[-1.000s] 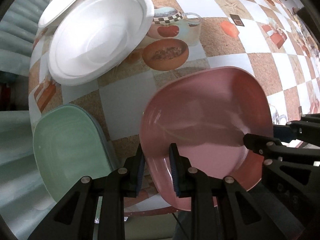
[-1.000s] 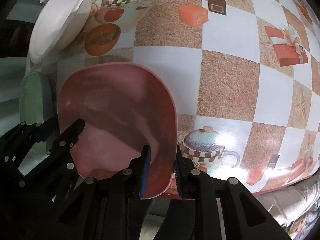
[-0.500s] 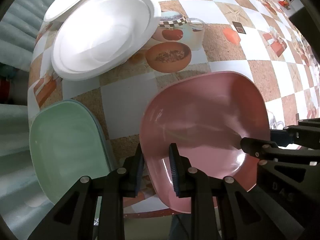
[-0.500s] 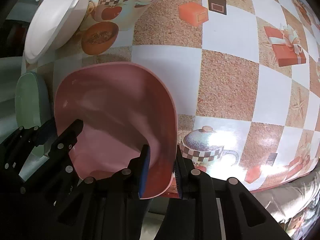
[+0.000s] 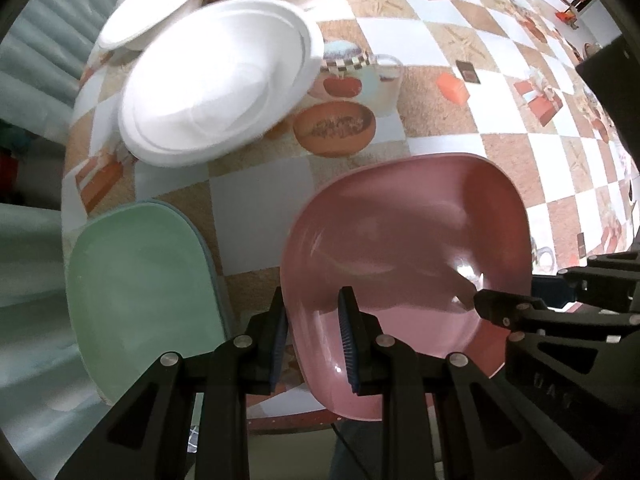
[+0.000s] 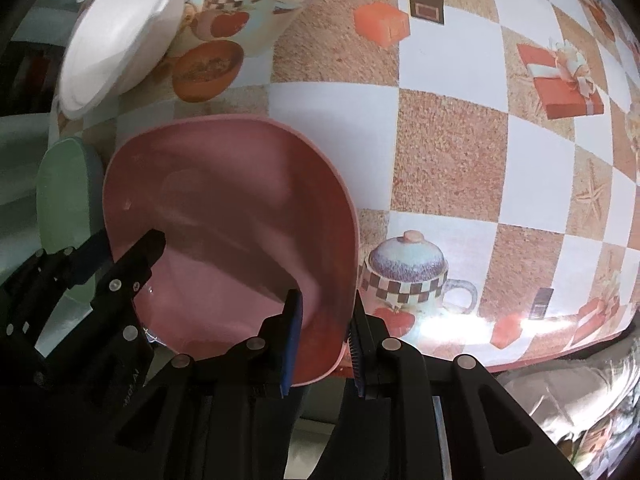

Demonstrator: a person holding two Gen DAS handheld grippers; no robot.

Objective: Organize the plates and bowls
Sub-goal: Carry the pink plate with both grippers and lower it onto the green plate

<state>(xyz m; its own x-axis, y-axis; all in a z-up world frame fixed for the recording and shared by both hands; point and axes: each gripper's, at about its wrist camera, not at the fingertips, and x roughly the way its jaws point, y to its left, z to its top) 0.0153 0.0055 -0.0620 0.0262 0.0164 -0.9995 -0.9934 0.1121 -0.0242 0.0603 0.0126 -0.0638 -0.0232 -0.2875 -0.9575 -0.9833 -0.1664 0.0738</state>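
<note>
Now, by label:

Pink plate [image 5: 404,248]: held over the near edge of the checked tablecloth [image 5: 256,220], lower centre-right of the left wrist view, left of centre in the right wrist view [image 6: 224,232]; gripped on two opposite rims.

Left gripper [image 5: 312,336]: pads pinched on the plate's left rim, one finger outside, one inside the dish; same grip as in the earlier frames.

Right gripper [image 6: 324,340]: clamped on the plate's right rim at bottom centre of its own view; seen at the right edge of the left wrist view [image 5: 496,308]; unchanged.

Green plate [image 5: 140,296]: lower left of the left wrist view, just beside the pink plate, apart from it; more of its surface shown than a second before; a bluish rim visible beneath it.

White plate [image 5: 216,80]: upper left, lower in frame than before and motion-blurred.

White bowls [image 5: 156,4]: newly in view at the top left edge, behind the white plate, touching or overlapping it.

Right wrist view: scarcely altered, white plate [image 6: 120,32] upper left, green plate [image 6: 64,196] a sliver at left.
</note>
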